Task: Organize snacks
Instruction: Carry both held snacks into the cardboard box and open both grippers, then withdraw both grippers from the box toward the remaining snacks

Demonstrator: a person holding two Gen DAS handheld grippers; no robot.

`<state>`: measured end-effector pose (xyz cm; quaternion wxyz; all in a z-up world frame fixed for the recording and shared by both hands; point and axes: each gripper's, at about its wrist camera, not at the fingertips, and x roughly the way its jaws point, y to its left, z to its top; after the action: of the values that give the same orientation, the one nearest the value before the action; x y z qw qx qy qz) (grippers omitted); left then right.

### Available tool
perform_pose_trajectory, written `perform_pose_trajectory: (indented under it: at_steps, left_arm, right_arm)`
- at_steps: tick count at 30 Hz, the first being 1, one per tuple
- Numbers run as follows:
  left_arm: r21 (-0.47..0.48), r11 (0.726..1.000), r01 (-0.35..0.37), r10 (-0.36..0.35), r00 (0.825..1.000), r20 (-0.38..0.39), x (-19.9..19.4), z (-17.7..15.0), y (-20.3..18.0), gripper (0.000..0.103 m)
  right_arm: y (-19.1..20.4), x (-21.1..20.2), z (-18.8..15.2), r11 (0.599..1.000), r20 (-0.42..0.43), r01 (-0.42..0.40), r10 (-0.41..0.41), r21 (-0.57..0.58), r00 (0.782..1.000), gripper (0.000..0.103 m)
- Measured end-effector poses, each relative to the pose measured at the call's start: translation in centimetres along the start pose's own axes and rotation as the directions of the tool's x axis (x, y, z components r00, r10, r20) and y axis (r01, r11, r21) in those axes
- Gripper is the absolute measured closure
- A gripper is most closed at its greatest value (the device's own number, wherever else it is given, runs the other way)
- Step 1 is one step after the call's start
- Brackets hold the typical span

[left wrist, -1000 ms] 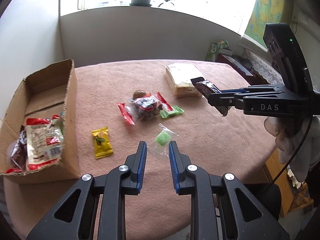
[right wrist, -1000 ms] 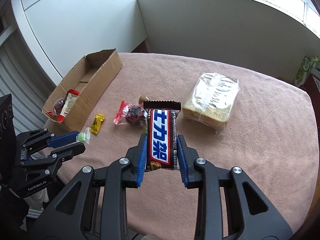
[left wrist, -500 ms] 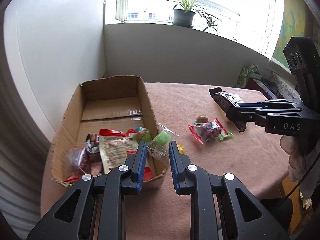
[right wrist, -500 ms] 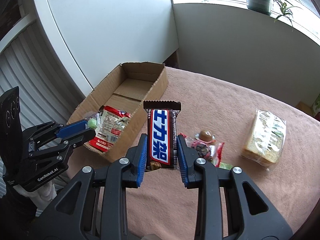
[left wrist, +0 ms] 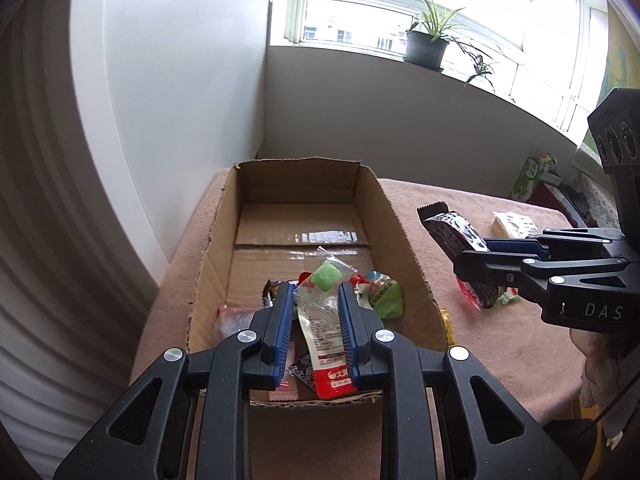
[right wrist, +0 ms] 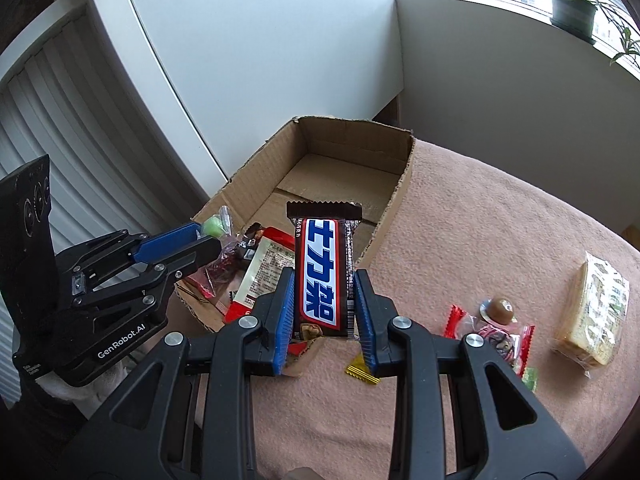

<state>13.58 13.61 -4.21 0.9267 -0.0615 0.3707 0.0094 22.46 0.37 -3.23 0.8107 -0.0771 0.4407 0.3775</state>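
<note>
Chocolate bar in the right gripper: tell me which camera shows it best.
Right wrist view: the chocolate bar faces the lens, its label plain, clamped upright by the right gripper. Left wrist view shows it only sidelong, partly hidden by the fingers.

We see the green candy (left wrist: 326, 276) in clear wrap above the open cardboard box (left wrist: 404, 236), which holds several packets at its near end. The brown bar (right wrist: 325, 276) stands upright just beside the box.

Probably a home: potted plant (left wrist: 425, 46) on windowsill, cloth-covered table (right wrist: 500, 240).
</note>
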Motion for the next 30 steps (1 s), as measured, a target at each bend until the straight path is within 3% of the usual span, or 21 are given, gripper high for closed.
perform_pose_trajectory:
  at_steps: [6, 8, 10, 20, 30]
  left_arm:
    - [-0.011, 1.000, -0.023, 0.023, 1.000, -0.004, 0.1, 0.2, 1.1, 0.081]
    - [-0.019, 0.999, -0.029, 0.029, 1.000, -0.002, 0.1, 0.2, 1.5, 0.080]
    - [-0.027, 0.999, -0.036, 0.036, 0.999, -0.005, 0.2, 0.2, 1.8, 0.080]
    - [-0.030, 0.999, -0.027, 0.027, 1.000, -0.003, -0.3, 0.0, 1.4, 0.073]
    - [0.009, 0.999, 0.050, -0.050, 0.999, 0.016, -1.9, -0.3, -2.3, 0.073]
  right_arm:
    - [1.2, 1.6, 0.3, 1.000, -0.019, 0.002, -0.002, -0.016, 1.000, 0.072]
    - [1.4, 1.5, 0.3, 1.000, -0.011, 0.012, -0.012, -0.024, 1.000, 0.055]
    - [1.5, 1.1, 0.3, 0.999, 0.007, 0.021, -0.021, -0.028, 1.000, 0.045]
    - [-0.3, -1.7, -0.4, 0.999, 0.044, 0.038, -0.038, -0.003, 0.998, 0.044]
    - [-5.6, -6.7, -3.6, 0.994, 0.067, 0.093, -0.097, 0.063, 0.993, 0.044]
